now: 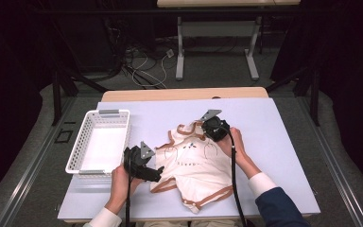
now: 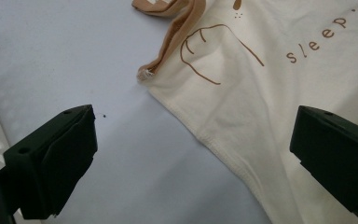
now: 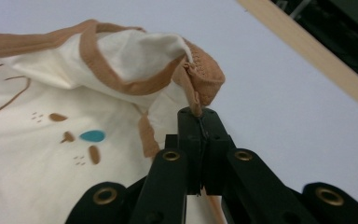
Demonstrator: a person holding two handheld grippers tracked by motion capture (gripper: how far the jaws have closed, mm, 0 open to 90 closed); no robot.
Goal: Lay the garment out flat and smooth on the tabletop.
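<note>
A cream baby bodysuit (image 1: 194, 165) with tan trim and a printed face lies spread on the pale table. My right gripper (image 1: 207, 126) sits at its upper right shoulder, shut on the tan trim (image 3: 200, 84) and lifting it slightly. My left gripper (image 1: 158, 174) rests at the garment's left edge, near the lower left side. Its jaws stand wide open, one over bare table, the other over the cream cloth (image 2: 242, 107), with nothing between them. The word "sleep" (image 2: 319, 39) is printed on the front.
A white perforated basket (image 1: 87, 142) stands empty at the table's left. The table's wooden back edge (image 1: 184, 93) runs behind the pale mat. Desk legs and cables lie on the floor beyond. Bare table surface extends to the right of the garment.
</note>
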